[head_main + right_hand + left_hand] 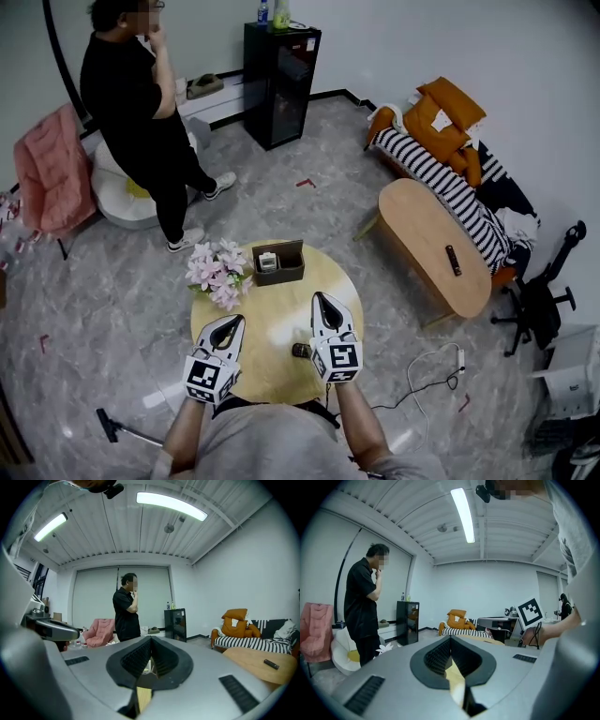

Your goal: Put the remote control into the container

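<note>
A dark open-topped container [292, 250] stands at the far side of the round wooden table [277, 323], with a small white item in it. A small dark object [300, 351], perhaps a remote control, lies on the table just left of my right gripper's body. A dark remote control [453, 260] lies on the oval coffee table; it also shows as the remote control [271, 664] in the right gripper view. My left gripper [240, 320] [450, 638] and right gripper [316, 296] [151, 639] hover over the near half of the table, both shut and empty.
Pink and white flowers [217, 270] lie left of the container. A person in black [141, 112] stands beyond the table. An oval coffee table [427, 234] and a sofa with striped and orange cushions [450, 141] are on the right, and a black cabinet [279, 82] stands behind.
</note>
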Motion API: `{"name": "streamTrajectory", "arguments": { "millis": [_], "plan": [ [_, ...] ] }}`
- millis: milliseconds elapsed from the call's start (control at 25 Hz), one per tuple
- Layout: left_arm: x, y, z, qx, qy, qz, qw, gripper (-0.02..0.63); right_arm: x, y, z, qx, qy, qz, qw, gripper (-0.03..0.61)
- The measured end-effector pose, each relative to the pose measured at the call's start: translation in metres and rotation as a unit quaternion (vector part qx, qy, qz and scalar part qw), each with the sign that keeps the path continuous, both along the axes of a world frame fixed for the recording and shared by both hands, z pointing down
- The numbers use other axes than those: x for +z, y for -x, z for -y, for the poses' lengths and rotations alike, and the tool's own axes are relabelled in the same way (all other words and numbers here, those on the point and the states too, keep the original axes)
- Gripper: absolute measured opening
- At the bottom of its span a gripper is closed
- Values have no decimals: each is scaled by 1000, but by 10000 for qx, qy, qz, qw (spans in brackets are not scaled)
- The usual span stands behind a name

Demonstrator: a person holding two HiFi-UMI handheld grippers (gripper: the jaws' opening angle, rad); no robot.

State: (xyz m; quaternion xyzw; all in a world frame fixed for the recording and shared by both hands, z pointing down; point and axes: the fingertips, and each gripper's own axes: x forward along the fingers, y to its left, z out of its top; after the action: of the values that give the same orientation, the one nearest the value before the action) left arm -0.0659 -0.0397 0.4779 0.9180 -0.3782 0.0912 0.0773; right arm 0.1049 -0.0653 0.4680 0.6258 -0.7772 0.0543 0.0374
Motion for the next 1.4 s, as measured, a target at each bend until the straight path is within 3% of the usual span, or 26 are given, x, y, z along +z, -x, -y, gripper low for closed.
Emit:
{"name": "streamTrajectory", "arguments": {
  "millis": [600, 1200, 1400],
  "plan": [
    [-27, -3, -14, 292, -324, -173, 9989, 7, -3, 1, -65, 385, 6, 68, 9992, 9],
    [-28, -8, -23, 422, -351, -114, 9984, 6, 0, 2, -86, 481, 19, 67, 9988, 9],
    [-19, -10, -22, 411, -199, -192, 9988, 7, 19, 0, -87, 395, 269, -29, 9989, 9]
  ]
}}
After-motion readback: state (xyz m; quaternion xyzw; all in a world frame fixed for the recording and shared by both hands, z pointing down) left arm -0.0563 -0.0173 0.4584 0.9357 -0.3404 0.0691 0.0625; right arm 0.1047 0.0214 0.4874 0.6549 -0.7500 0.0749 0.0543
